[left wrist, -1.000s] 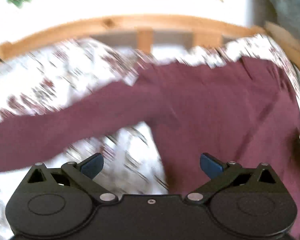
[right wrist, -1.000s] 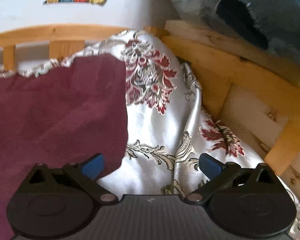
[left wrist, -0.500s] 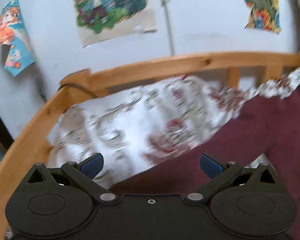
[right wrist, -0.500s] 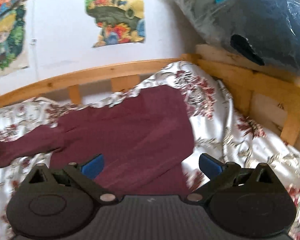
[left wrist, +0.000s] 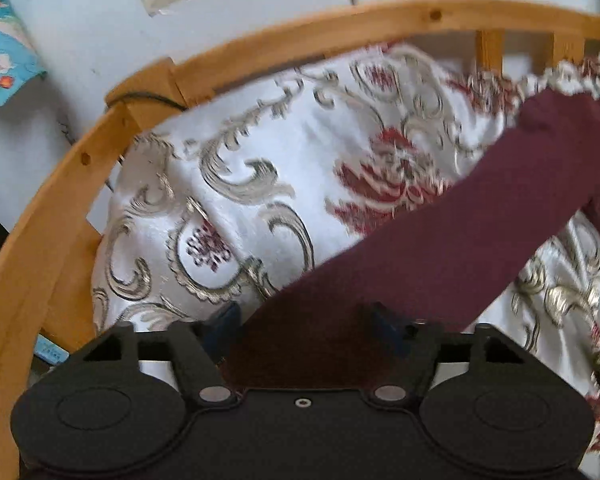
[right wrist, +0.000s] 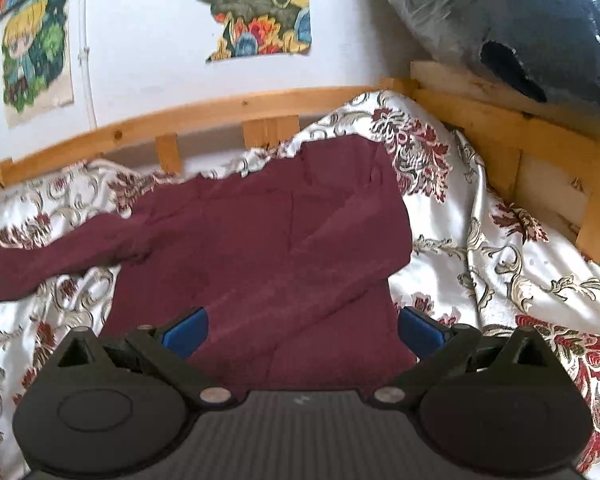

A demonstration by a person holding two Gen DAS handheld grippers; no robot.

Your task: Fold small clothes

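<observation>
1. Maroon top [right wrist: 260, 248] lies spread on the patterned bedspread [right wrist: 480, 240], centre of the right-wrist view; sleeve trails to mid-left.
2. Left-wrist view shows only the sleeve [left wrist: 440, 240] (cuff end between the tongs).
3. Left gripper [left wrist: 304, 332] closing round the cuff; pads not yet pressing.
4. Right gripper [right wrist: 300, 330] spread wide over the hem, holding nothing.
5. Wooden bed rail [left wrist: 40, 240] curves at frame left; posters [right wrist: 256, 8] on wall, wrapped bundle [right wrist: 520, 28] upper right.
</observation>
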